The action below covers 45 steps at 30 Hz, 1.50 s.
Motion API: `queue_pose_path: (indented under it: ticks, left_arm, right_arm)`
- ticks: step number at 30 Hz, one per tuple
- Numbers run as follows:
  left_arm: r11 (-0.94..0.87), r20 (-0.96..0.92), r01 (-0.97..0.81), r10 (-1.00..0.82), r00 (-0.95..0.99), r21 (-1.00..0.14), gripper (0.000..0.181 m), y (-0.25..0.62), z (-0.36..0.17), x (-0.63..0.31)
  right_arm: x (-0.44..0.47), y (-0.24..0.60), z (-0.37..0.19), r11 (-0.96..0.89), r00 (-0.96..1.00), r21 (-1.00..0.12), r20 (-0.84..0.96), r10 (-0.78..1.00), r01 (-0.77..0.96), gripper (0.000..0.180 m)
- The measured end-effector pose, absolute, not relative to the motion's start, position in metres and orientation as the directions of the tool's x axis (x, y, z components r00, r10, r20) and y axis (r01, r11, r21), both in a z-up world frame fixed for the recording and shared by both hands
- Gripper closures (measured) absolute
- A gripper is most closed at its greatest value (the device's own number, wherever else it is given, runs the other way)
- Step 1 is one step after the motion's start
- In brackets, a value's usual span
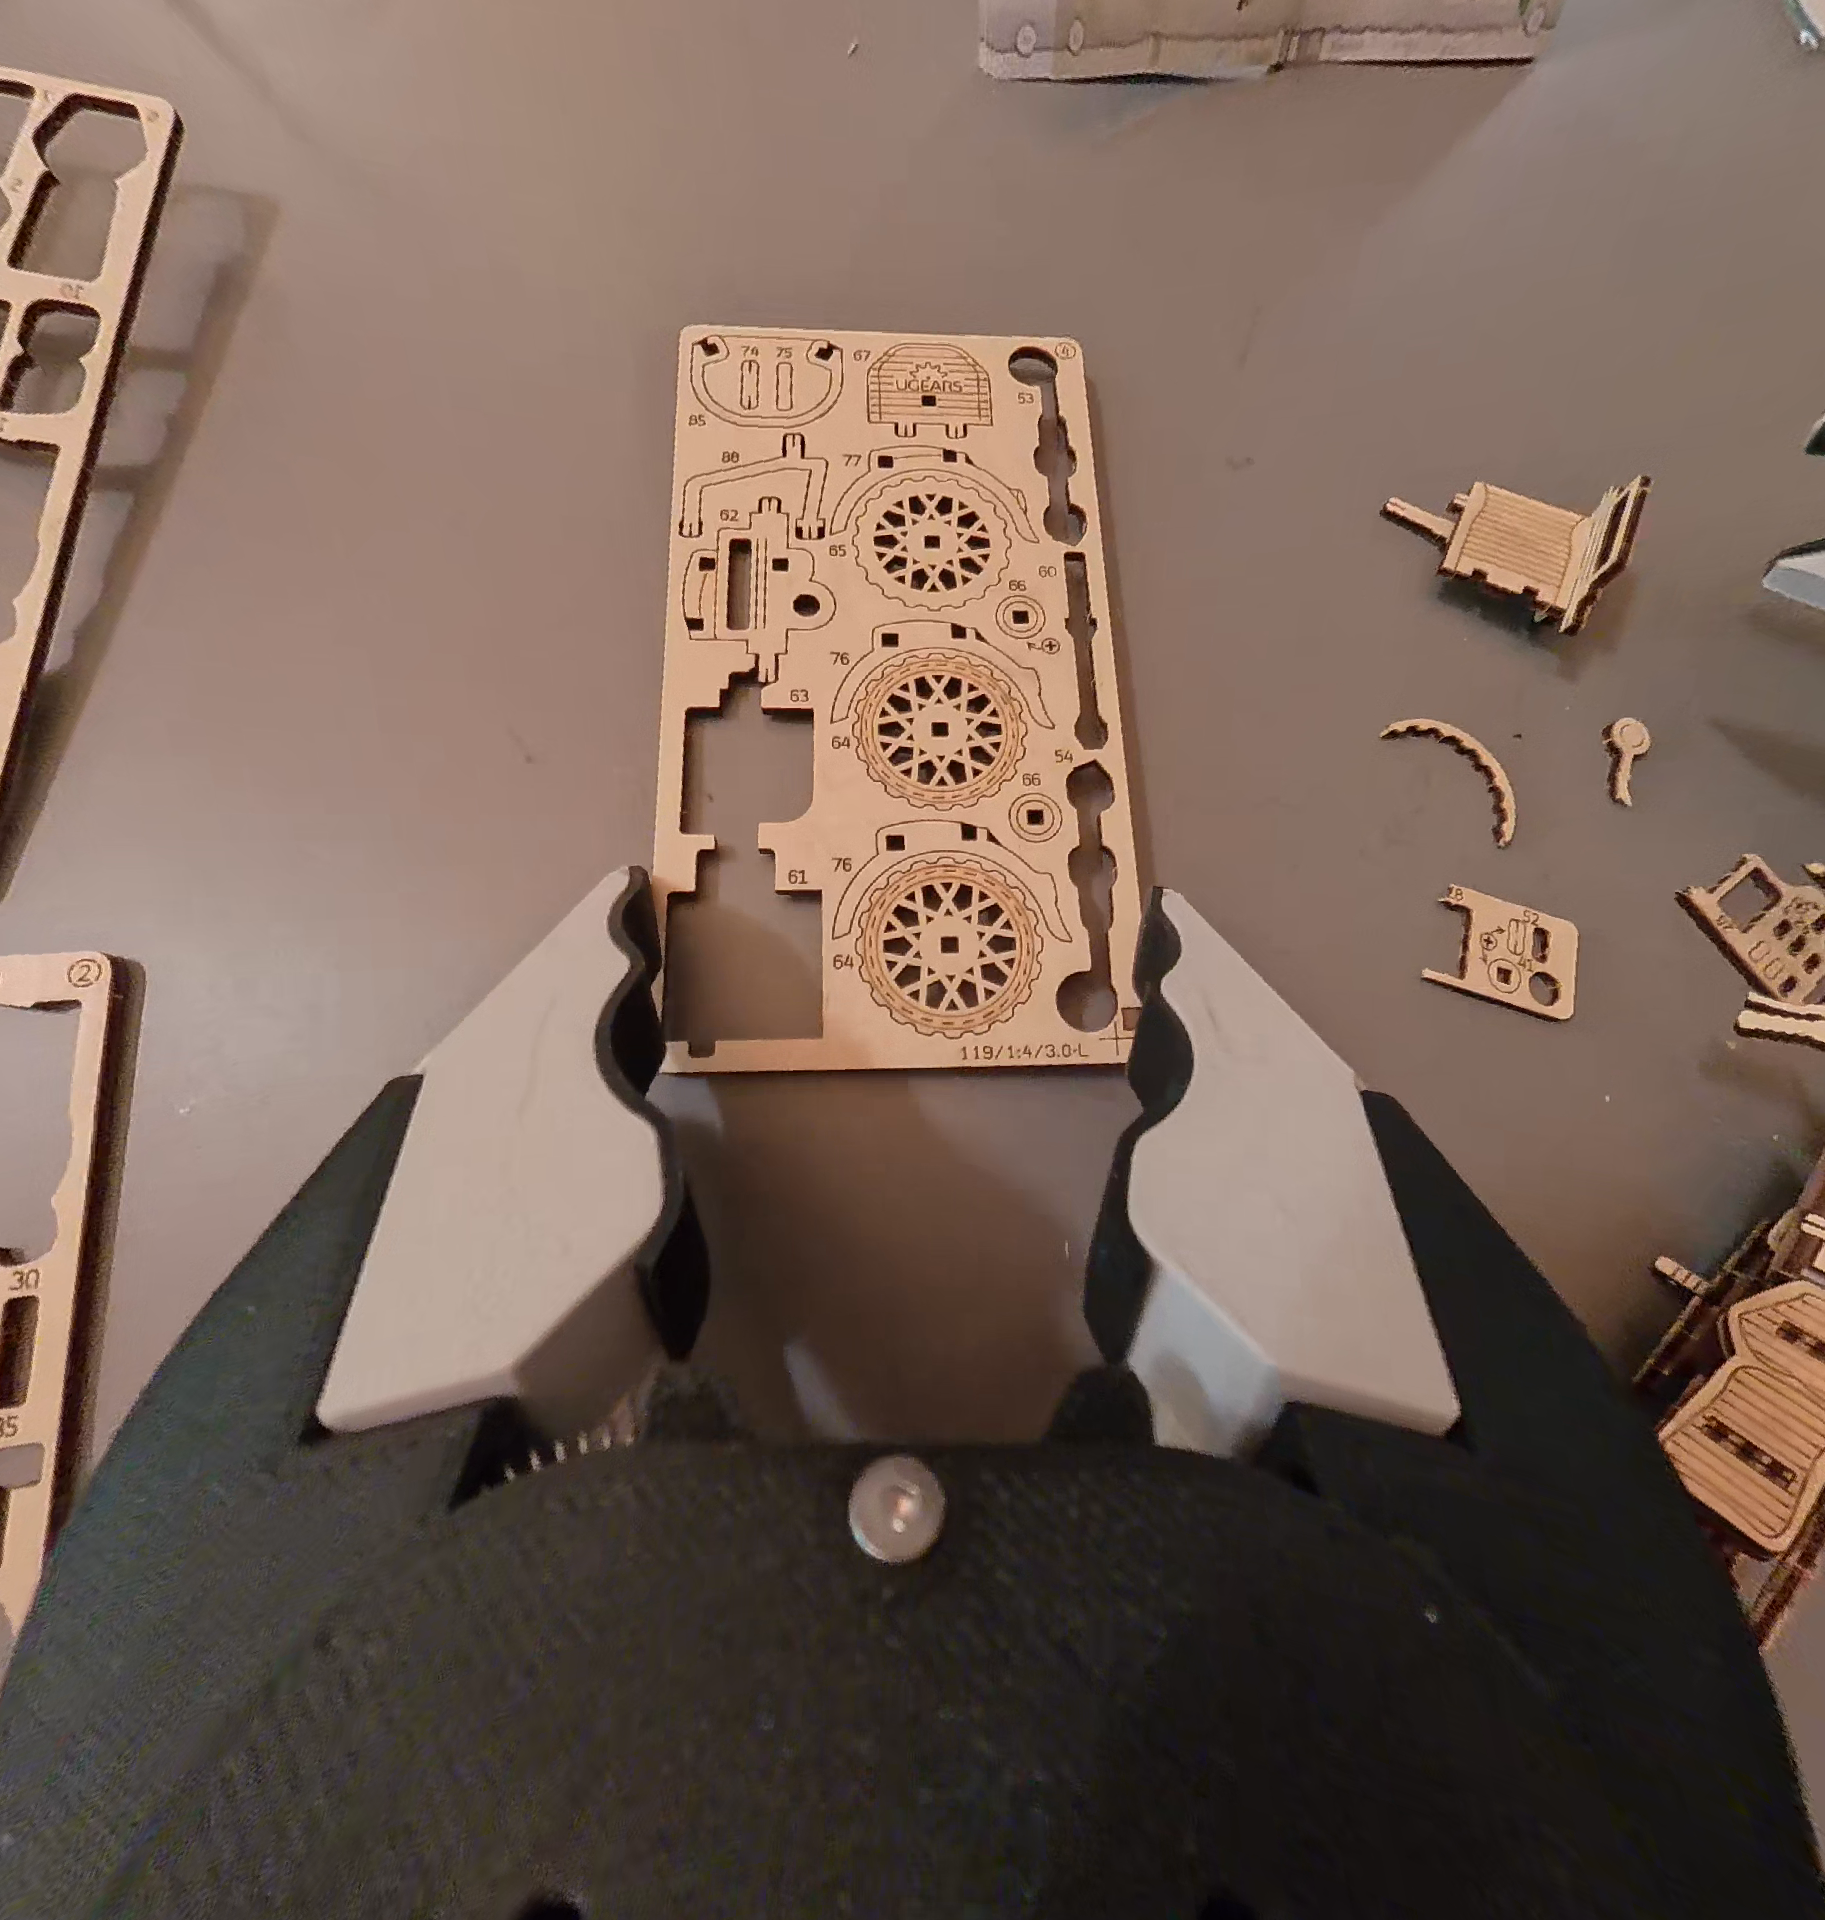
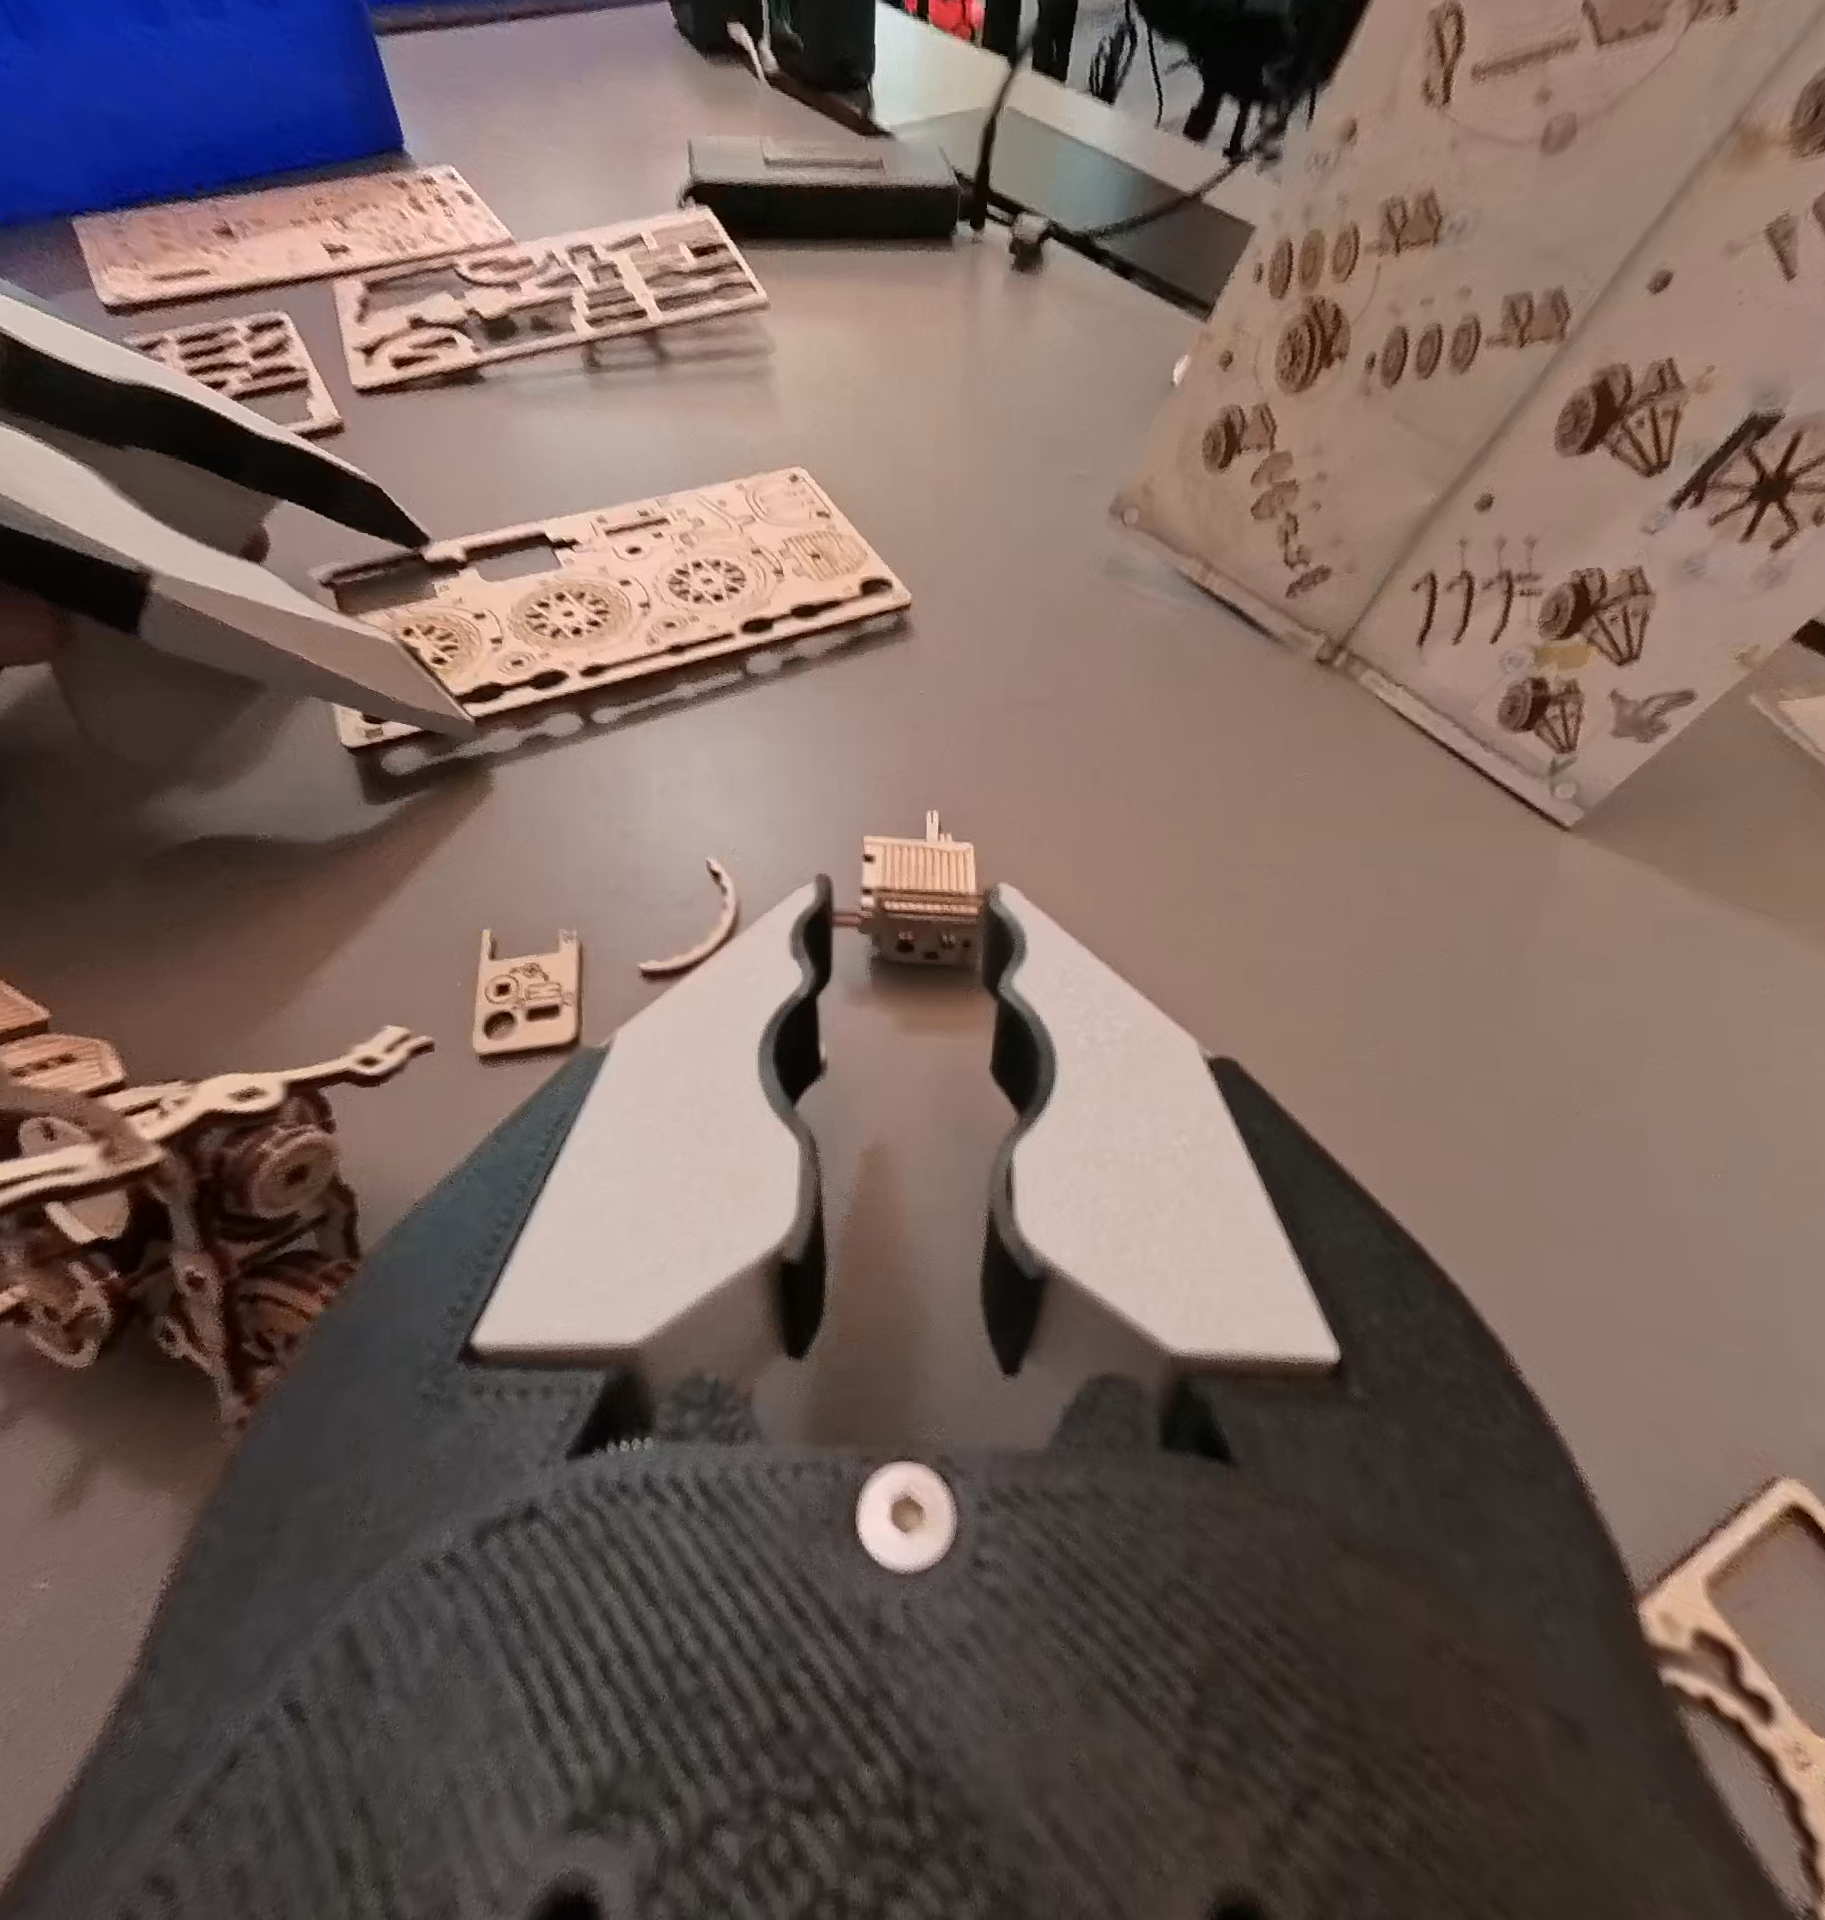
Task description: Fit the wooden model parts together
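Note:
A wooden parts sheet [image 1: 887, 686] with three spoked wheels lies flat on the grey table. My left gripper [image 1: 895, 914] has its jaws spread wide, with one pad against each long edge of the sheet's near end. This also shows in the right wrist view [image 2: 627, 603]. A small ribbed wooden assembly [image 2: 918, 904] stands on the table. My right gripper [image 2: 908, 899] is open around it, fingertips on either side with a small gap on the left. The partly built wooden model [image 2: 139, 1184] sits to the left.
Loose parts lie near the assembly: a curved strip [image 2: 695, 930], a flat square plate [image 2: 529, 997] and a small round-headed piece [image 1: 1625, 753]. More punched sheets [image 1: 46, 416] lie at the left and back [image 2: 544, 296]. An open instruction booklet [image 2: 1510, 416] stands at the right. The small round-headed piece [image 1: 1625, 753] is about 4 cm from my right fingertips and 12 cm from my left.

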<state>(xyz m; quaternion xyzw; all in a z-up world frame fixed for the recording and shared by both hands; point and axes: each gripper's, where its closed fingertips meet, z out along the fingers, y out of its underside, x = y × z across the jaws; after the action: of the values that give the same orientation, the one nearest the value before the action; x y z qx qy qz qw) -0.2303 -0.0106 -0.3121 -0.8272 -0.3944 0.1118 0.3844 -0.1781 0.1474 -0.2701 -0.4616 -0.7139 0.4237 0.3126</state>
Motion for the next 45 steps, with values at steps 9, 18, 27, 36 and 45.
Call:
queue_pose_path:
  ticks: [9, 18, 27, 36, 45]
  left_arm:
    - [-0.259, 0.272, 0.629, 0.736, 0.62, -0.732, 0.089, -0.009, -0.305, -0.234]
    - [-0.148, 0.387, 0.669, 0.716, 0.581, -0.729, 0.089, -0.009, -0.299, -0.238]
    - [-0.097, 0.455, 0.681, 0.674, 0.582, -0.726, 0.088, -0.007, -0.293, -0.24]
    - [0.111, 0.628, 0.657, 0.446, 0.638, -0.746, 0.088, 0.002, -0.249, -0.235]
    - [0.23, 0.661, 0.627, 0.128, 0.739, -0.745, 0.134, 0.0, -0.199, -0.213]
  right_arm:
    - [-0.204, 0.098, -0.238, 0.087, -0.444, -0.9, -0.125, 0.887, 0.427, 0.146]
    - [-0.253, 0.046, -0.278, -0.023, -0.392, -0.654, -0.481, 0.784, 0.756, 0.138]
    - [-0.268, 0.025, -0.275, -0.21, -0.308, -0.535, -0.716, 0.626, 0.818, 0.152]
    - [-0.262, 0.036, -0.222, -0.36, -0.416, -0.581, -0.796, 0.44, 0.73, 0.178]
    - [-0.213, 0.038, -0.19, -0.341, -0.525, -0.593, -0.805, 0.275, 0.73, 0.178]
